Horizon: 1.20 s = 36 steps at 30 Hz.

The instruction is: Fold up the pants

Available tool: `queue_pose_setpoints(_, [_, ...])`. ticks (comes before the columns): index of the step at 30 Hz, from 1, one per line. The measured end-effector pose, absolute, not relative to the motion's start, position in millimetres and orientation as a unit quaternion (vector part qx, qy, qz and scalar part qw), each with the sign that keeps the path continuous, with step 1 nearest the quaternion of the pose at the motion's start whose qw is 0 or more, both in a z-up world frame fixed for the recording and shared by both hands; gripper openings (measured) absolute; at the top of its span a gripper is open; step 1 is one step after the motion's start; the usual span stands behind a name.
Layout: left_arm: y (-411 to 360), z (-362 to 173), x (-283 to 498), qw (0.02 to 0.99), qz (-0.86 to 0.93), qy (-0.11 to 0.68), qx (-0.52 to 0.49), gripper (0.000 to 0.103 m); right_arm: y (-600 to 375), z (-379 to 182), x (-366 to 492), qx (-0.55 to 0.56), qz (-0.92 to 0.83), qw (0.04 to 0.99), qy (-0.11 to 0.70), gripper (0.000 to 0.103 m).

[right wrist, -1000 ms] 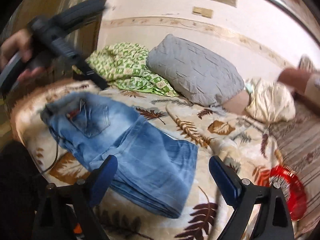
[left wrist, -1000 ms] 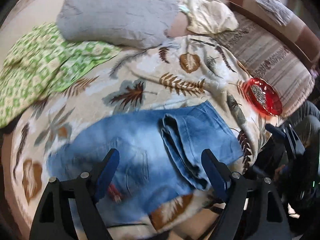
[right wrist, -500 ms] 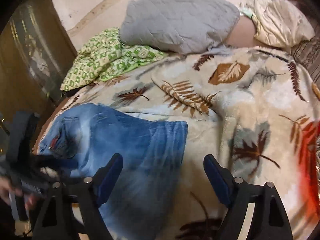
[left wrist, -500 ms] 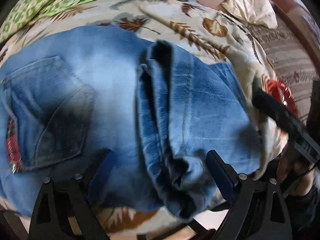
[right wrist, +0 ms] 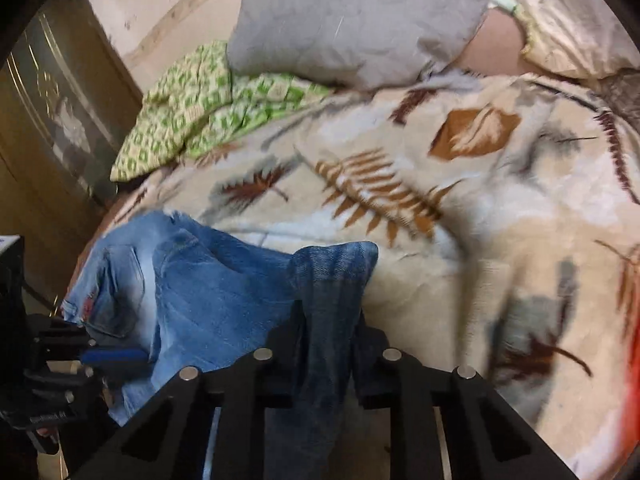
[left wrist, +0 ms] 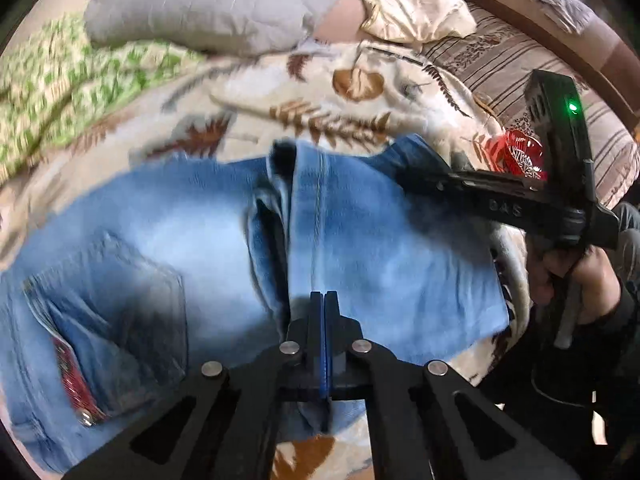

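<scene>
The jeans (left wrist: pixel 208 248) lie partly folded on a leaf-print blanket (left wrist: pixel 360 92), at its near edge, back pocket to the left. The left gripper (left wrist: pixel 325 300) has just snapped closed, its blue pads pressed flat together over the near fold of denim; whether cloth is pinched between them I cannot tell. The right gripper (right wrist: pixel 326 320) has just been closing and now clenches a bunched dark corner of the jeans. Beyond the jeans the blanket lies bare up to a grey pillow (right wrist: pixel 352 20) and a green patterned cloth (right wrist: pixel 200 112). A red dish (left wrist: pixel 518 152) sits near the right edge.
</scene>
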<state>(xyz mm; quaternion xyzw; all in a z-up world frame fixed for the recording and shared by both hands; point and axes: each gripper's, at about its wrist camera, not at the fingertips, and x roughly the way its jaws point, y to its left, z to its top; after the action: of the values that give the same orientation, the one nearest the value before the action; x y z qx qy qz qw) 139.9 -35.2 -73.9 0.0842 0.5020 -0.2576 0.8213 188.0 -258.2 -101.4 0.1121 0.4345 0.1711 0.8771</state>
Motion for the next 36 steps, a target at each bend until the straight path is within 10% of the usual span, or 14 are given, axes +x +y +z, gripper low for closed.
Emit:
queue_pose_setpoints(5, [-28, -109, 143, 0.803, -0.235, 0.539, 0.099, 0.001, -260, -117, 185, 0.119, 0.144, 0.875, 0.447, 0.022])
queue_pose_setpoints(9, [-20, -102, 143, 0.803, -0.236, 0.54, 0.086, 0.001, -273, -131, 191, 0.158, 0.142, 0.864, 0.456, 0.053])
queue_pose_setpoints(14, [-9, -74, 151, 0.832, -0.231, 0.503, 0.028, 0.079, -285, -104, 165, 0.162, 0.144, 0.869, 0.444, 0.07])
queue_pose_setpoints(23, [-58, -86, 195, 0.825, -0.208, 0.523, 0.054, 0.075, -251, -100, 79, 0.107, 0.166, 0.881, 0.43, 0.071])
queue_pose_setpoints(24, [-60, -90, 200, 0.821, -0.205, 0.53, 0.053, 0.064, -247, -106, 80, 0.108, 0.162, 0.879, 0.436, 0.07])
queue_pose_setpoints(25, [-63, -94, 203, 0.818, -0.209, 0.533, 0.056, 0.029, -244, -112, 83, 0.109, 0.155, 0.875, 0.446, 0.069])
queue_pose_setpoints(26, [-68, -98, 206, 0.813, -0.211, 0.538, 0.071, 0.022, -243, -120, 84, 0.107, 0.15, 0.871, 0.456, 0.06])
queue_pose_setpoints(36, [-71, -114, 217, 0.807, -0.213, 0.543, 0.1, 0.029, -240, -124, 73, 0.066, 0.129, 0.884, 0.445, 0.048])
